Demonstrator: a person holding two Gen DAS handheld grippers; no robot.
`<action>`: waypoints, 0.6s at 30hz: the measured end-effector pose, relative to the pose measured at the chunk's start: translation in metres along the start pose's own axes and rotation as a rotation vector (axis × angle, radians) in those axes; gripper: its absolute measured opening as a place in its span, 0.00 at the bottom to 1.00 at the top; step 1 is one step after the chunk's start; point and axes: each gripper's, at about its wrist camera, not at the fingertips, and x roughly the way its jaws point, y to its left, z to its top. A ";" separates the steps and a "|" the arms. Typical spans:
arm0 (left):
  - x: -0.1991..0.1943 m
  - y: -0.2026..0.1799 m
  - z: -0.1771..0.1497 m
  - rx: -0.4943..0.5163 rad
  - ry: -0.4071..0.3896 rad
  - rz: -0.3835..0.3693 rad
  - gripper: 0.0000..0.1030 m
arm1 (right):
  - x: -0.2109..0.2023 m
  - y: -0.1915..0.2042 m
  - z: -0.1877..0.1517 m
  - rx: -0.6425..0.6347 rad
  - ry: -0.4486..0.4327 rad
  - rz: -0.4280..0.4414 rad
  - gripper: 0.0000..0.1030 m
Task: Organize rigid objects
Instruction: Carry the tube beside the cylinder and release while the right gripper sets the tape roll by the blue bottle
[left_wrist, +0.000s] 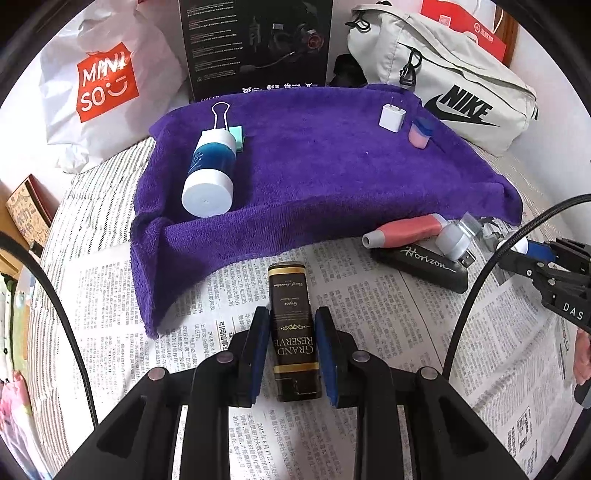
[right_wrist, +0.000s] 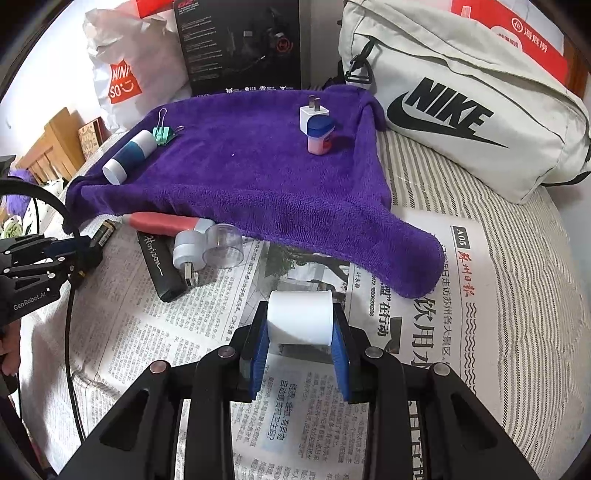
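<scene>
Over the newspaper (left_wrist: 369, 295), the left gripper (left_wrist: 291, 343) is clamped on a dark box (left_wrist: 293, 332) lengthwise between its pads. Nearby, the right gripper (right_wrist: 301, 332) pinches a white cup (right_wrist: 300, 319), just short of the purple towel (right_wrist: 258, 177).

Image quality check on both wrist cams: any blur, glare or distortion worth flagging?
Left wrist: sharp, strong fisheye bowing the purple towel, black vignette corners, even daylight, mild sheen on the dark box. Right wrist: also sharp, newspaper text legible, white cylinder nearly blown out, soft shadow beneath it.
</scene>
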 end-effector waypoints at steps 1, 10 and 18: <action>0.000 0.000 0.000 0.000 0.002 0.000 0.24 | 0.001 0.000 0.000 0.000 0.003 -0.001 0.30; -0.005 0.005 0.001 -0.029 0.018 -0.042 0.22 | -0.001 -0.003 0.000 0.010 -0.013 0.008 0.30; -0.027 0.004 0.003 -0.012 -0.025 -0.029 0.22 | -0.023 -0.004 0.009 0.000 -0.062 0.027 0.30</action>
